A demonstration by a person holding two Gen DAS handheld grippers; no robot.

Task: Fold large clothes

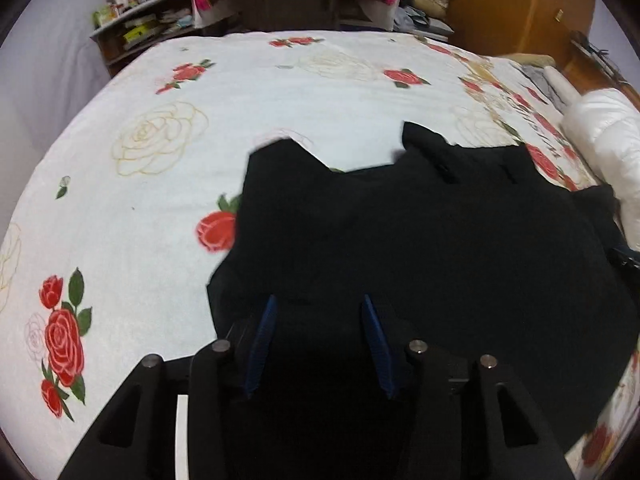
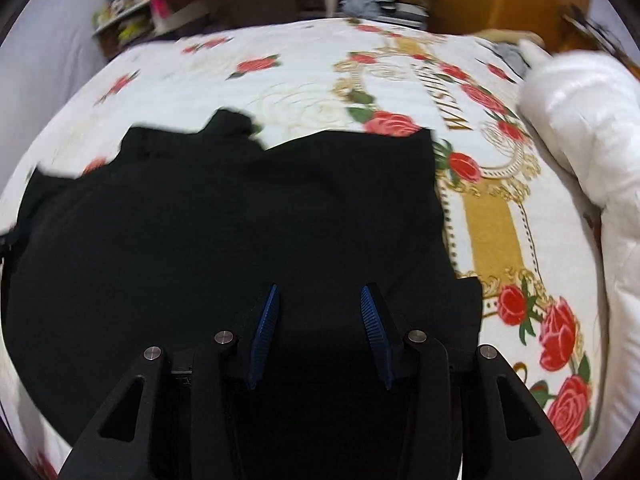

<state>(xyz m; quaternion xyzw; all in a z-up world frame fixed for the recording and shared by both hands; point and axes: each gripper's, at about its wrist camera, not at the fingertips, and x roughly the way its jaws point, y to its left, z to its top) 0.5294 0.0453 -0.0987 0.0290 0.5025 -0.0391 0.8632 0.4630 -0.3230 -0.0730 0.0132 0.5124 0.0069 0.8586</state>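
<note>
A: Where is the garment right now?

B: The black garment [image 1: 420, 248] lies spread on the bed [image 1: 240, 92], on the rose-patterned cover. Its far edge is uneven, with two raised corners and a dip between them. A white puffy jacket [image 2: 580, 120] sits at the bed's right edge, apart from it.

A: And the claws?

B: The left claw [image 1: 320, 344] hangs over the near left part of the black cloth, its blue pads [image 1: 262, 344] parted. I see nothing pinched between them, only dark fabric lying below. The right claw [image 2: 318, 336] stands the same way over the near right part, with its jaws apart and empty. Black on black makes it hard to be sure, but neither looks to be gripping.

A: So which step is this?

B: My reading is a pause between folds. The cloth looks already doubled in places, judging by the straight right edge in the right wrist view, yet it is far from a neat packet.

A: What does the next move call for?

B: Probably each claw dropping to an edge or corner, closing on a single layer, then both lifting together and carrying it across. The risk is catching two layers, or dragging the whole piece along the cover.
</note>
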